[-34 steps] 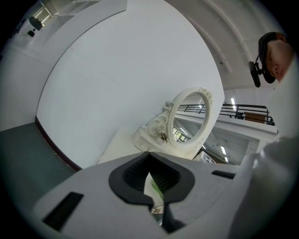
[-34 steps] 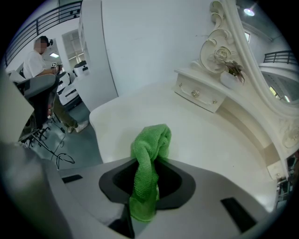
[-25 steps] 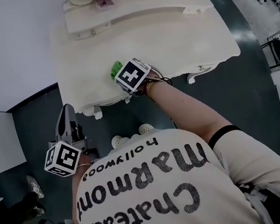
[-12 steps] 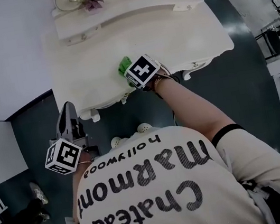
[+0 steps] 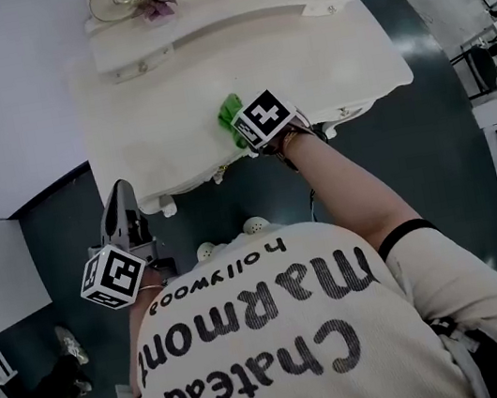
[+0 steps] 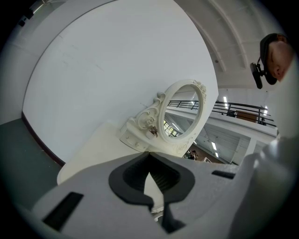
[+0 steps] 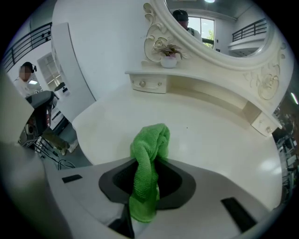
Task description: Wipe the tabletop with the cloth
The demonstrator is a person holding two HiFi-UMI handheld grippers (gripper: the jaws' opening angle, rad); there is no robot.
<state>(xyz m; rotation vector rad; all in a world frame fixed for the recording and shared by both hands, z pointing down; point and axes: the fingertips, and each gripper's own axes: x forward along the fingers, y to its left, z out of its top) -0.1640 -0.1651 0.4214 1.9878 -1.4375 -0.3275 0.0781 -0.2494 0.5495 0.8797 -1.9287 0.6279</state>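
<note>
Broadly, the scene is filled by a white dressing table whose tabletop (image 5: 328,55) curves out toward the person, with dark floor (image 5: 61,217) to its near left and right. At the far side stands an oval mirror (image 7: 219,28) in a carved frame, and below it a low shelf (image 7: 154,77) with small drawers runs along the back. The left gripper (image 5: 118,205) hangs off the table over the floor at the near left, pointing toward the table. Its jaws are drawn almost together with nothing between them, so it seems to have no part in the work. The right gripper (image 7: 147,183) is over the near edge of the tabletop, about the middle, jaws clamped on the green cloth (image 7: 149,154). The cloth's bunched end sticks out ahead of them, down at the surface, though I cannot tell how firmly it presses. A little potted flower (image 7: 169,58) sits on the shelf, well apart from the cloth. The wiping step looks to be in hand, with much of the surface still to cover. The next move likely calls for sweeping the cloth sideways and farther in, with steady downward pressure and a firm grip, stopping short of the shelf.
</note>
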